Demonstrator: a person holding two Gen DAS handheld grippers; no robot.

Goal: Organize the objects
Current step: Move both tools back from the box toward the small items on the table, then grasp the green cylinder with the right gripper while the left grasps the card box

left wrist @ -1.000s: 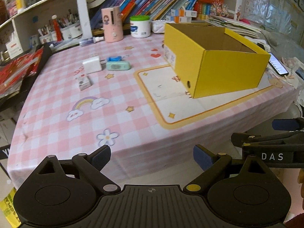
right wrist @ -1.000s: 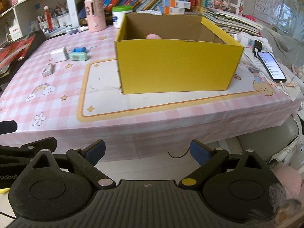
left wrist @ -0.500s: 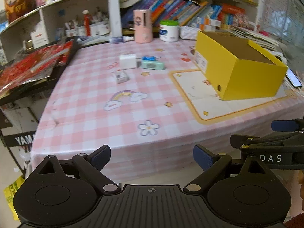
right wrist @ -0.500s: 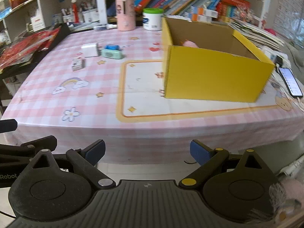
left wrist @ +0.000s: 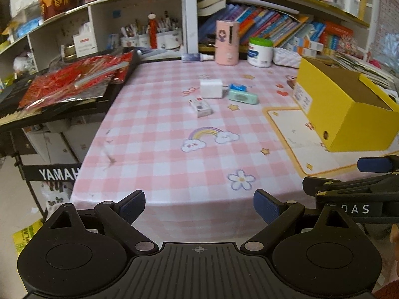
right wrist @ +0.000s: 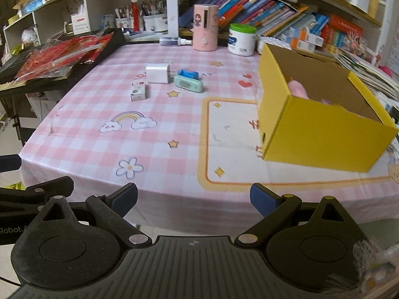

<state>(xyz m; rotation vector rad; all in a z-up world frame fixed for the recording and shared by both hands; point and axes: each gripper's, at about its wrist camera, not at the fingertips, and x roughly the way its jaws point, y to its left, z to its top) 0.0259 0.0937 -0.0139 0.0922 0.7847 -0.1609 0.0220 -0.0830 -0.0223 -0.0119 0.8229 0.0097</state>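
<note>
Pink-and-white checked cloth covers the table (left wrist: 154,149), on which the loose items lie grouped at about 12 o'clock from both grippers. In the left wrist view the group comprises a white charger block (left wrist: 211,88), a mint-green case (left wrist: 243,96) just beside it at its 3 o'clock, a small blue item (left wrist: 238,87) touching the rear edge of the case, and a small white box (left wrist: 201,106) near the charger at its 6 o'clock. The yellow cardboard box (left wrist: 349,117) stands open-topped at 2 o'clock, well apart from the group. From the right wrist view a pink object (right wrist: 297,89) is already inside it; what else it holds cannot be told.

The left gripper (left wrist: 199,205) is held off the near edge of the table, jaws spread wide and empty. The right gripper (right wrist: 194,198) is likewise short of the table edge, jaws wide apart, nothing held.

Assessment: the task is at the approach step, with no item yet contacted. Four items appear to remain for sorting into the box. The next move calls for advancing one gripper toward 12 o'clock, lowering over a single item, and closing on it. The small white box stands clearest of its neighbours; the case and blue item touch, so a grasp there risks disturbing both.
</note>
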